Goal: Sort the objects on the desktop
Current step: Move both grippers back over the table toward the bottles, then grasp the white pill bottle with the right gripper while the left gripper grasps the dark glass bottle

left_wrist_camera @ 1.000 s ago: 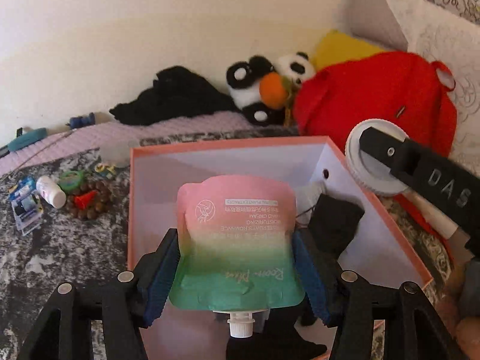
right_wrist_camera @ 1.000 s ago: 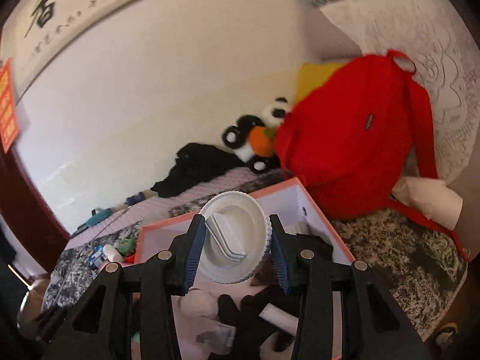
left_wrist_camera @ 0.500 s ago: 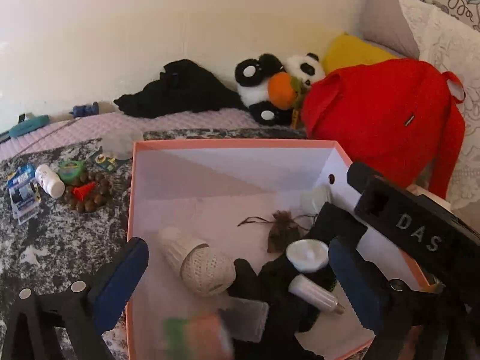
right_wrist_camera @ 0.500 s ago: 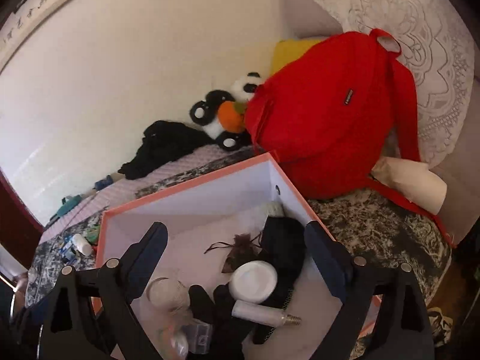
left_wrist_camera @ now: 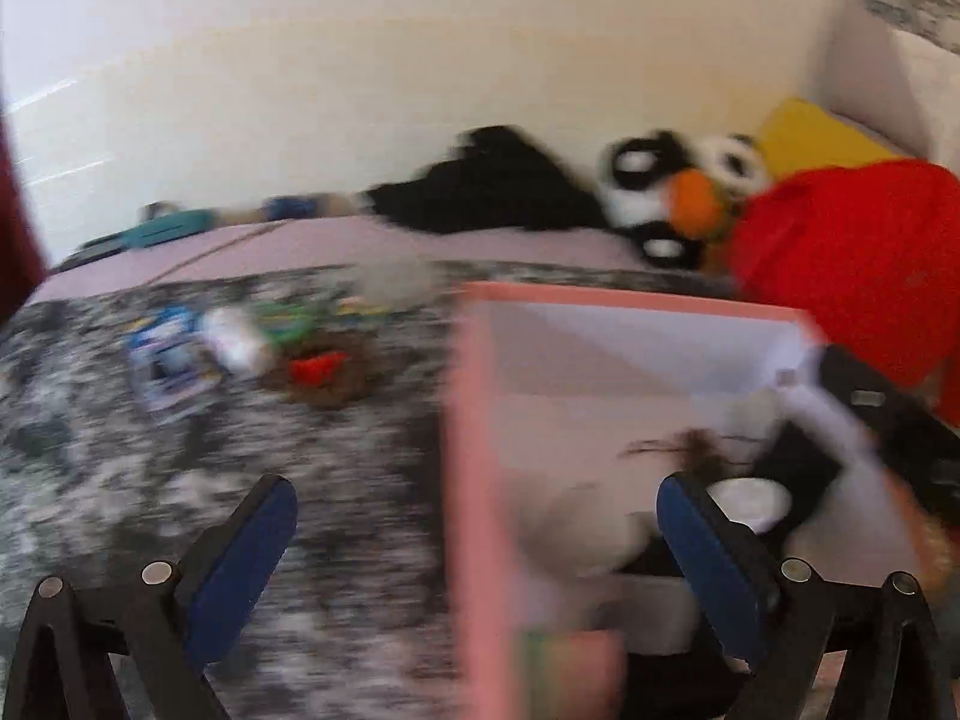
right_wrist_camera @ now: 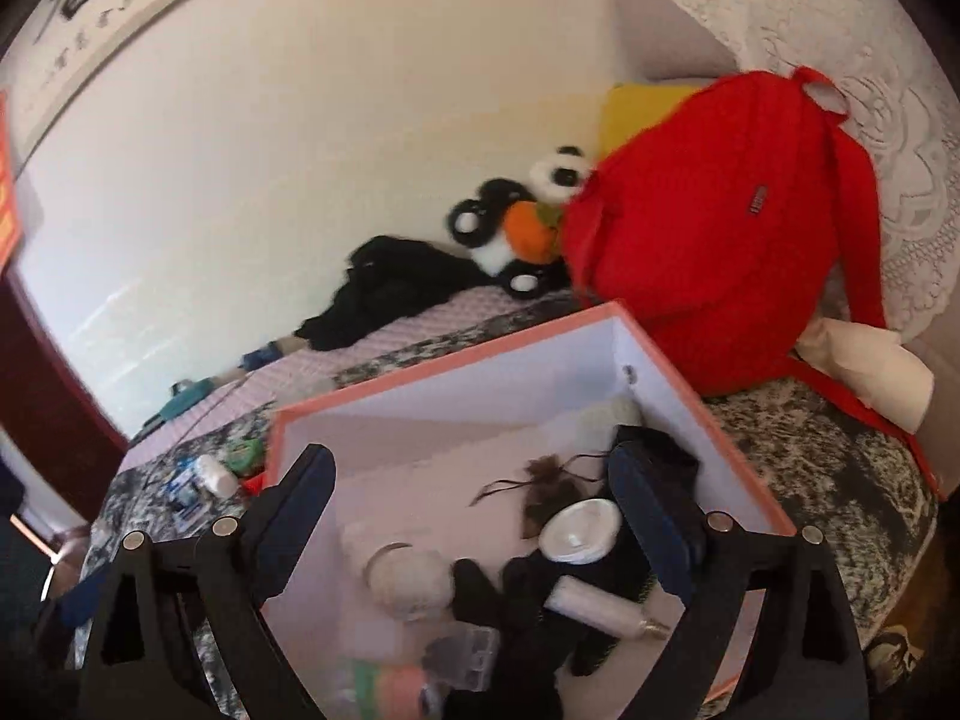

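Right wrist: gripper (right_wrist_camera: 474,489) agape above box (right_wrist_camera: 444,360).

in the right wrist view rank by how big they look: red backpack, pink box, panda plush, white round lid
1. red fabric backpack and pink-rimmed cardboard box: similar, box nearer, unsure
2. black-and-white panda plush
3. white round plastic lid

Behind your work area you have a red backpack (right_wrist_camera: 714,240), a panda plush (right_wrist_camera: 516,222), a heap of black clothing (right_wrist_camera: 390,288) and a yellow cushion (left_wrist_camera: 810,132) along the wall.
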The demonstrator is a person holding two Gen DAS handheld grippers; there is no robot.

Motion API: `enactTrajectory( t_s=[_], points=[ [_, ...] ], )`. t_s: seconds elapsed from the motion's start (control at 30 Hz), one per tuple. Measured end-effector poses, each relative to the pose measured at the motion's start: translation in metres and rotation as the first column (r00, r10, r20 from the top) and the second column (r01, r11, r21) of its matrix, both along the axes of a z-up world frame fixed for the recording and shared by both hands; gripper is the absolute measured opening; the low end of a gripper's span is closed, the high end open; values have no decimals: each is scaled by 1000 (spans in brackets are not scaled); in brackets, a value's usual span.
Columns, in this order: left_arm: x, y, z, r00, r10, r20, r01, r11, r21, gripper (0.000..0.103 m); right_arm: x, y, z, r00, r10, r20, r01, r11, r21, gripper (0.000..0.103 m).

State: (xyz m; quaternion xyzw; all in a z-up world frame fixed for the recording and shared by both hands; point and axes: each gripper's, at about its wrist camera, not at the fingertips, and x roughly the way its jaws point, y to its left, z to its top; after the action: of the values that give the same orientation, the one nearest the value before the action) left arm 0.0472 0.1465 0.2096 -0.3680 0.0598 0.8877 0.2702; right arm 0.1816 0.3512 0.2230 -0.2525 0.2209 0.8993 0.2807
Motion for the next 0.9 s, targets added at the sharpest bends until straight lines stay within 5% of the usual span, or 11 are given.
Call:
enactTrajectory(
  t_s=[0.17, 0.27, 0.33, 0.43, 0.63, 0.77, 0.9],
  points=[
    [-75, -84, -32, 974, 221, 41, -218, 973, -76, 99, -44, -50, 6, 971, 239, 28, -240, 971, 10, 95],
    [-121, -119, -59, 947, 311, 83, -298, 944, -143, 99, -110, -96, 15, 879, 465, 106, -470, 883, 20, 95],
    [-148, -138, -77, 922, 352, 162, -339, 935, -104, 99, -162, -122, 17, 810, 556, 186, -570, 821, 28, 93],
    [-185, -150, -106, 891, 352, 287, -359, 933, -30, 99, -249, -152, 3, 726, 610, 318, -640, 769, -14, 82],
    [-231, -136, -131, 878, 312, 363, -350, 936, 40, 99, -386, -183, -67, 535, 643, 548, -711, 693, -119, 74],
    [-263, -146, -130, 870, 310, 384, -376, 920, 108, 99, -435, -182, -113, 472, 630, 617, -723, 677, -137, 70],
    [-287, -172, -134, 831, 361, 423, -460, 873, 160, 98, -474, -179, -142, 435, 649, 624, -729, 661, -179, 69]
  ],
)
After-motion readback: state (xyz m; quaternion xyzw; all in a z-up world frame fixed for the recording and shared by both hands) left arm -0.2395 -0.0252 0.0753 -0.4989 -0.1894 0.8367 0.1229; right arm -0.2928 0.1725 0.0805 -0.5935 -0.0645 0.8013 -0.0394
